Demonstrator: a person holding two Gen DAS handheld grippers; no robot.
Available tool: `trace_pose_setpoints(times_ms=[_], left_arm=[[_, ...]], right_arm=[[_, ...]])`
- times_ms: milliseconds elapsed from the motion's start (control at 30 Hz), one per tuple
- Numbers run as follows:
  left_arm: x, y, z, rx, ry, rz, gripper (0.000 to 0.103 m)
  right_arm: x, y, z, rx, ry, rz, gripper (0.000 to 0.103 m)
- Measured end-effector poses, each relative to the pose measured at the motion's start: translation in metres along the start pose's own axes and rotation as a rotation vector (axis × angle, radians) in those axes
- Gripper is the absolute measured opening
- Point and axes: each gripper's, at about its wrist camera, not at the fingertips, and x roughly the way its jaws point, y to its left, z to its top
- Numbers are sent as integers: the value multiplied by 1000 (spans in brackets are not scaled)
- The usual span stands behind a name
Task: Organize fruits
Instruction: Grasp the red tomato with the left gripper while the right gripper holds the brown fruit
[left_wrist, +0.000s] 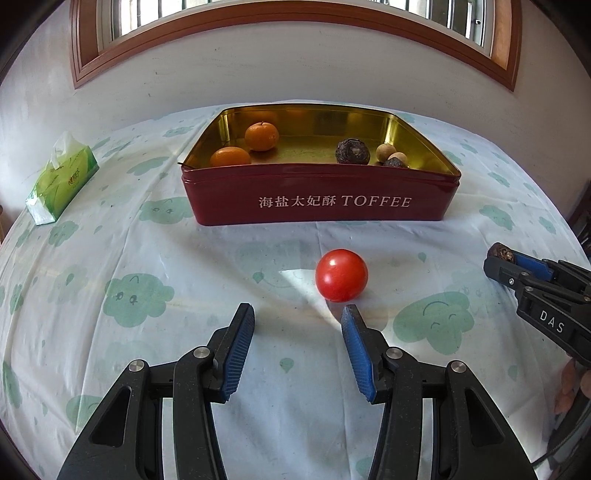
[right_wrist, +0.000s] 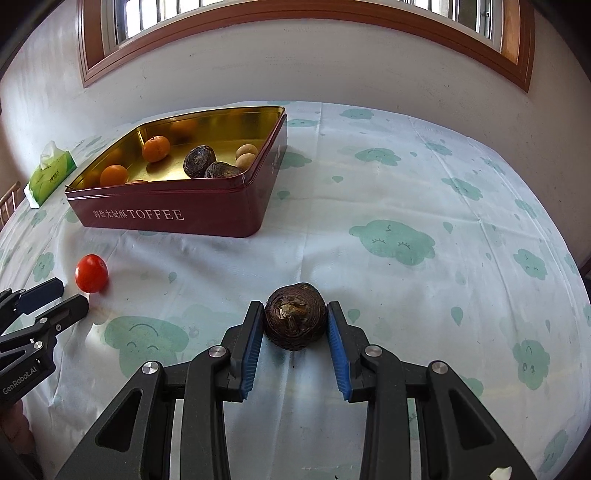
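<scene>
A red tomato (left_wrist: 341, 275) (right_wrist: 91, 273) lies on the cloud-print tablecloth, just ahead and a little right of my left gripper (left_wrist: 297, 308) (right_wrist: 70, 293), which is open with nothing between its blue pads. My right gripper (right_wrist: 294, 304) (left_wrist: 504, 260) is shut on a dark brown ridged round fruit (right_wrist: 295, 317) (left_wrist: 500, 254), low over the cloth. Behind them stands the red TOFFEE tin (left_wrist: 321, 199) (right_wrist: 166, 218), open and gold inside. It holds two oranges (left_wrist: 261, 136) (right_wrist: 156, 148) on the left, with two more dark brown fruits (left_wrist: 352, 150) (right_wrist: 199, 160) and two small pale round fruits (left_wrist: 386, 151) (right_wrist: 246, 151) on the right.
A green tissue pack (left_wrist: 61, 181) (right_wrist: 50, 173) lies at the table's left, beside the tin. The white wall with a wood-framed window (left_wrist: 295, 22) runs behind the table. The tablecloth (right_wrist: 424, 192) right of the tin bears nothing.
</scene>
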Motion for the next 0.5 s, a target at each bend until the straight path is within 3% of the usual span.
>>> trace_pose_setpoints(times_ms=[500], left_arm=[[17,-22,19,-1,0,37,51]], right_arm=[[0,0,0,4,0,4,32]])
